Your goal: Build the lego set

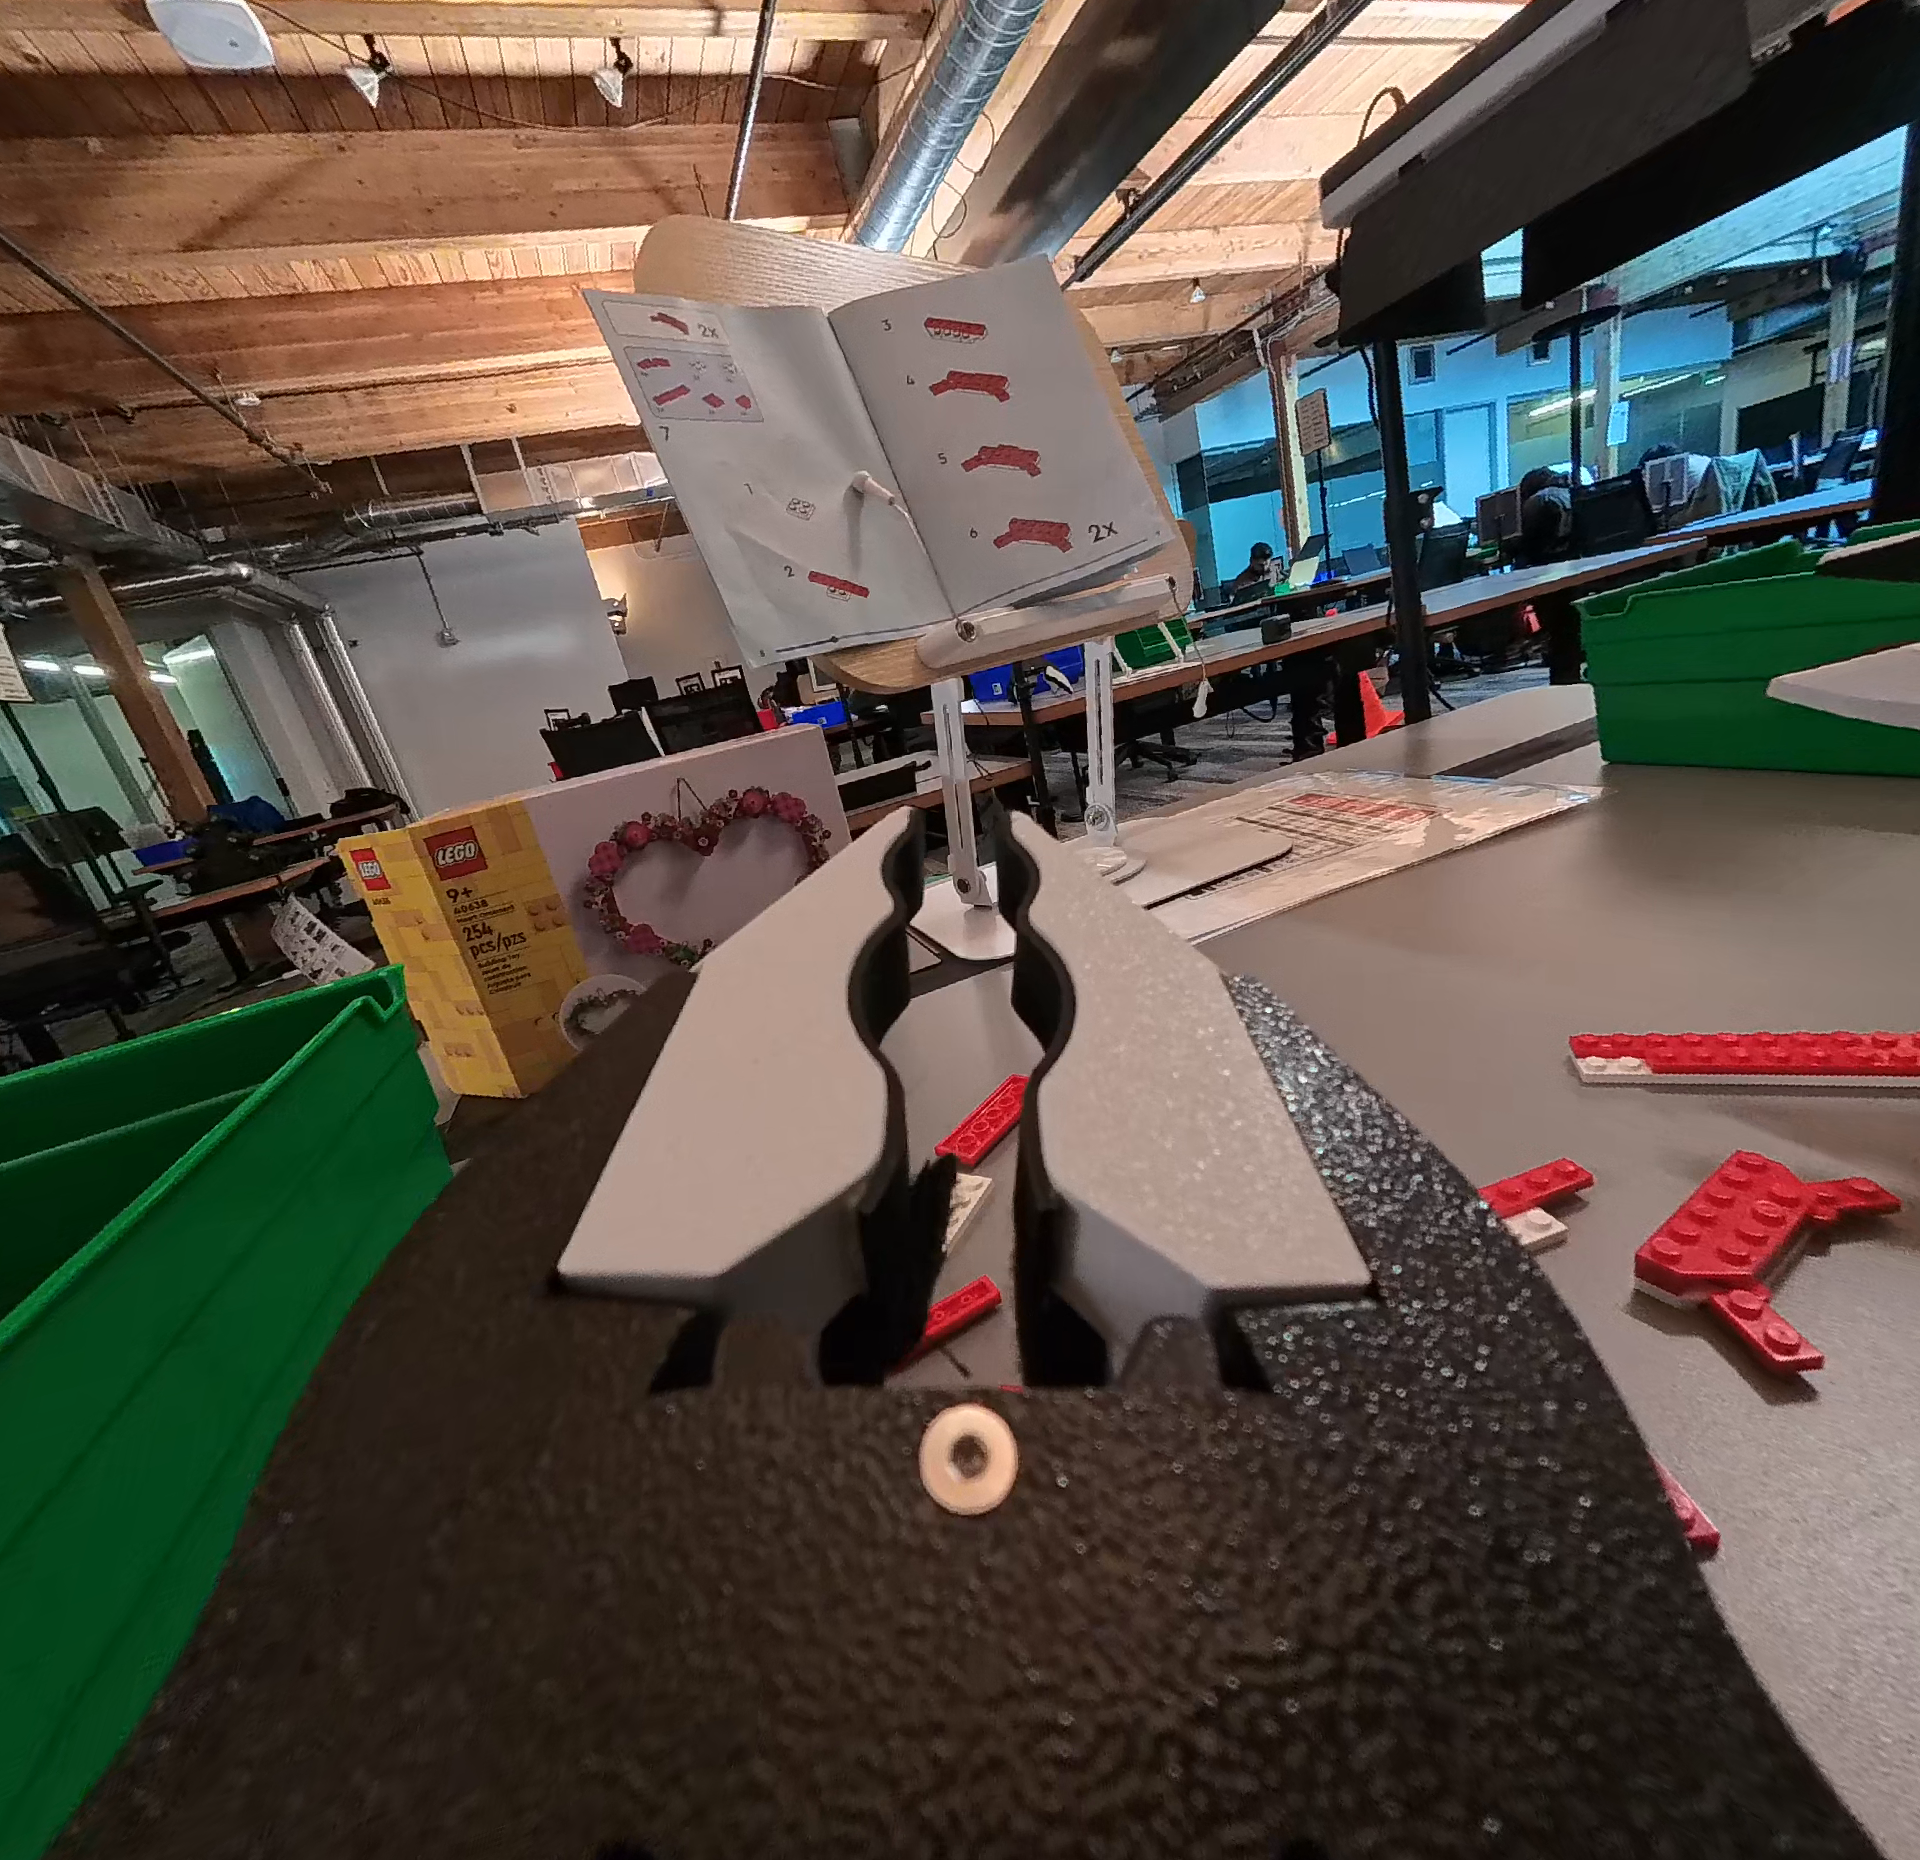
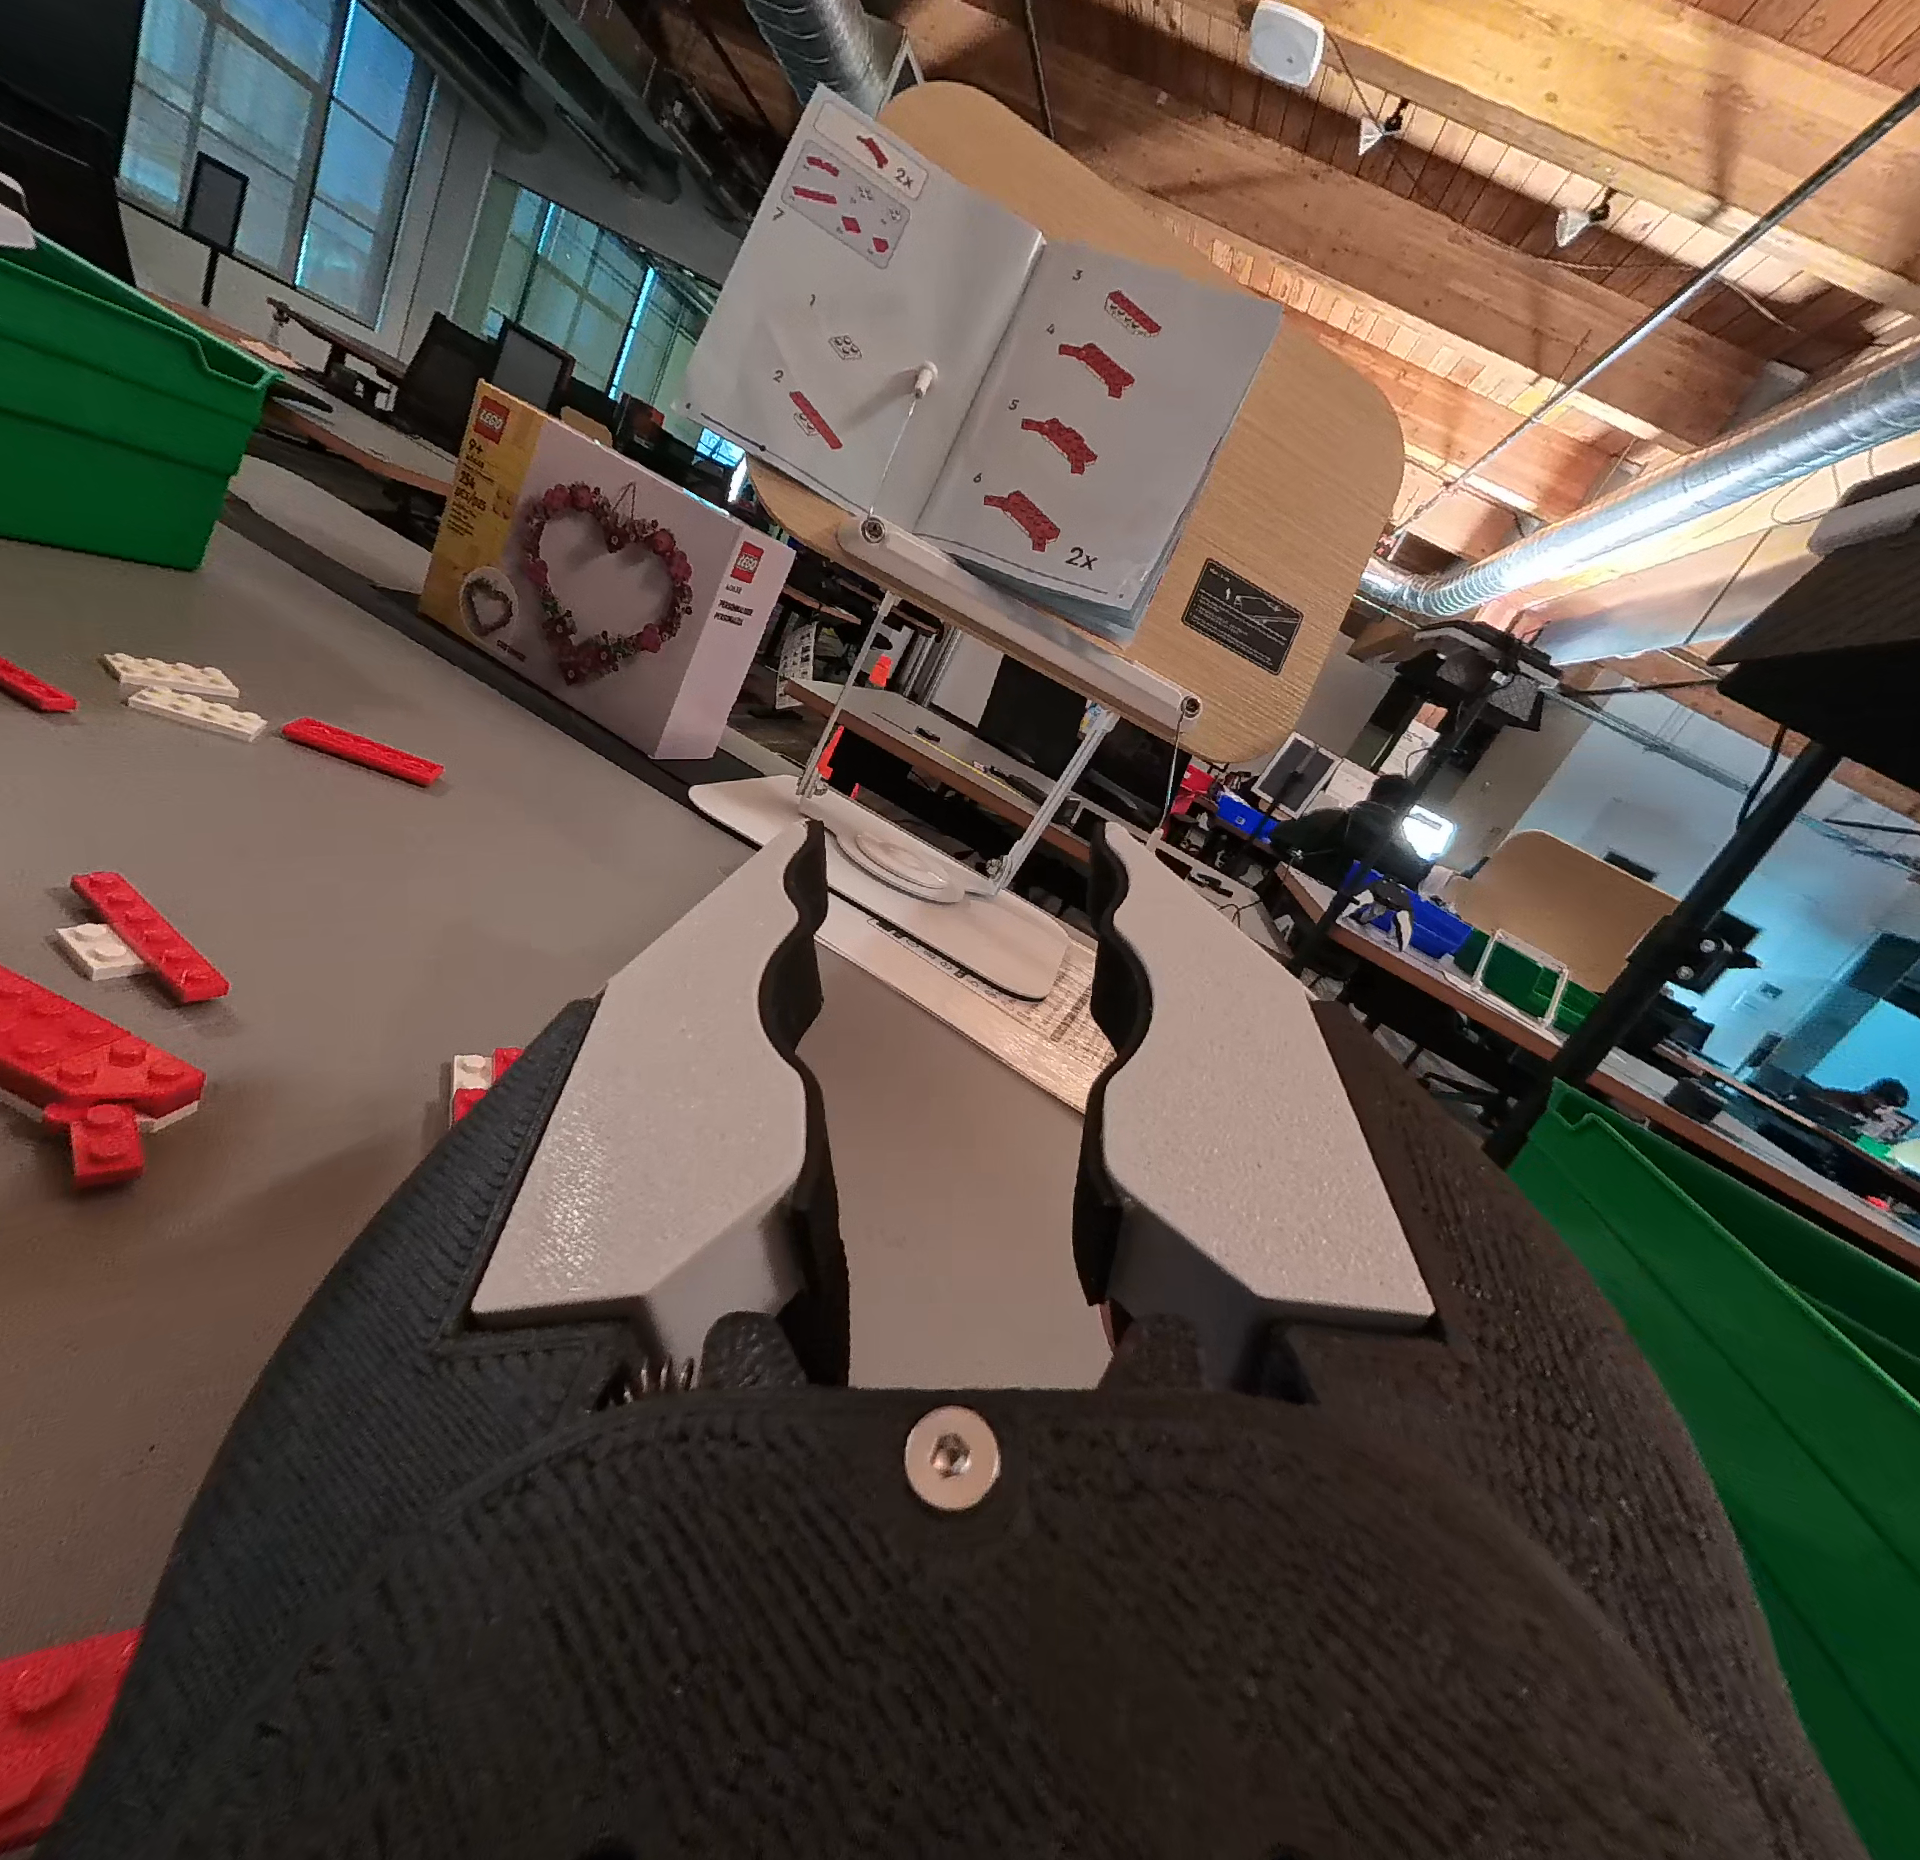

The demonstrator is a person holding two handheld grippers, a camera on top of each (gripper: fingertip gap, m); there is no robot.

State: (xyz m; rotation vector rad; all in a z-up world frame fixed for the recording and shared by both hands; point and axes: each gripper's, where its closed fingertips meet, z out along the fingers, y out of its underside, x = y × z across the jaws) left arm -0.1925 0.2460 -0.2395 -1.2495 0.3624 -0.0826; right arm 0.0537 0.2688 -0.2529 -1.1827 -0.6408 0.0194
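Note:
Loose lego parts lie on the grey table (image 1: 1558, 979). In the left wrist view I see a long red plate (image 1: 1745, 1057), a red wedge assembly (image 1: 1756, 1239), a small red-and-white piece (image 1: 1532, 1192), and two thin red plates (image 1: 982, 1114) under the fingers. My left gripper (image 1: 964, 834) is narrowly open, empty, above these plates. My right gripper (image 2: 956, 844) is wide open and empty over bare table. To its left lie a red assembly (image 2: 83, 1072), a red plate across a white one (image 2: 151, 937), a thin red plate (image 2: 364, 750) and white plates (image 2: 171, 676).
An open instruction booklet (image 1: 883, 460) sits on a wooden stand at the back, also in the right wrist view (image 2: 977, 376). The set's box (image 2: 613, 584) stands beside it. Green bins flank the table at the left (image 1: 187, 1187) and right (image 2: 1766, 1395). There is about 25 cm between the tips of the two grippers. Measured from the fingertips, the long red plate (image 1: 1745, 1057) is 10 cm or so from the right gripper and 25 cm from the left.

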